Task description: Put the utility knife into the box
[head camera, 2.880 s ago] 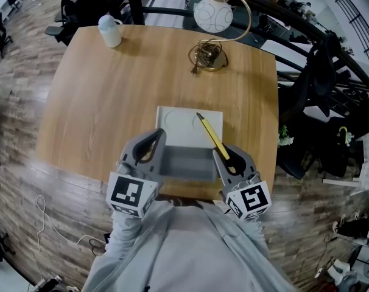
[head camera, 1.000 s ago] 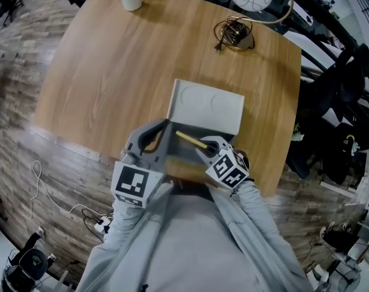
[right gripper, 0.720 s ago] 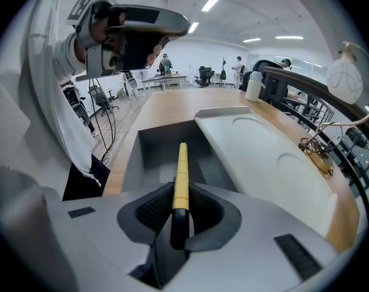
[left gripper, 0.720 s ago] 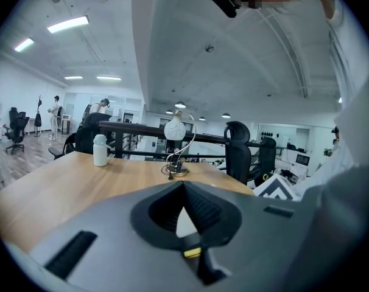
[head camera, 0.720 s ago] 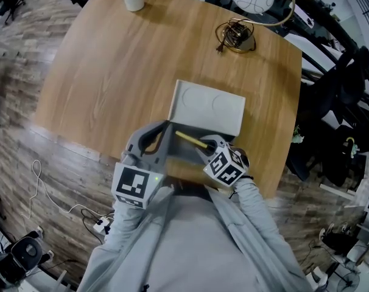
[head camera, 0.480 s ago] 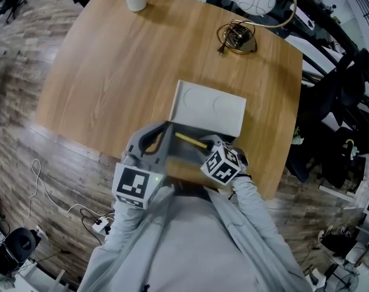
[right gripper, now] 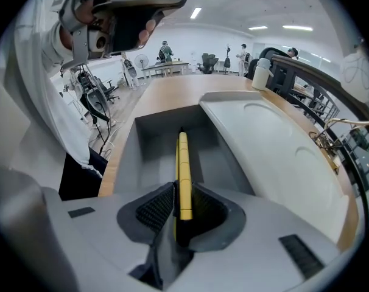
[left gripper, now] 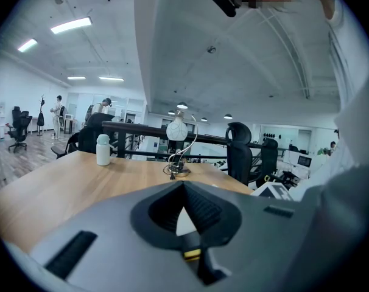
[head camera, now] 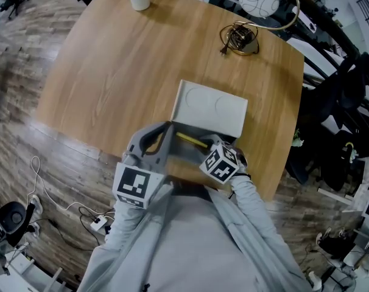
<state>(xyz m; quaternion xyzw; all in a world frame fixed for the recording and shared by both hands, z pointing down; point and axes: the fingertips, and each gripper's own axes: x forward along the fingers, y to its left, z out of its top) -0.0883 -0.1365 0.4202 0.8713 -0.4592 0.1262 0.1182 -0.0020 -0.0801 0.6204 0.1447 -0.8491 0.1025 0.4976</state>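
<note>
Knife [head camera: 190,140], yellow and slim, is pinched at its rear between the narrow jaws of the right gripper [head camera: 209,146]. Its body reaches forward and slightly down over the open grey box [head camera: 179,158], the tip near the floor. The right forearm crosses in from the right, with the marker cube turned up. The left gripper [head camera: 164,130] sits at the box's left wall, jaws meeting at the tips. The box lies near the table [head camera: 123,59] edge.
</note>
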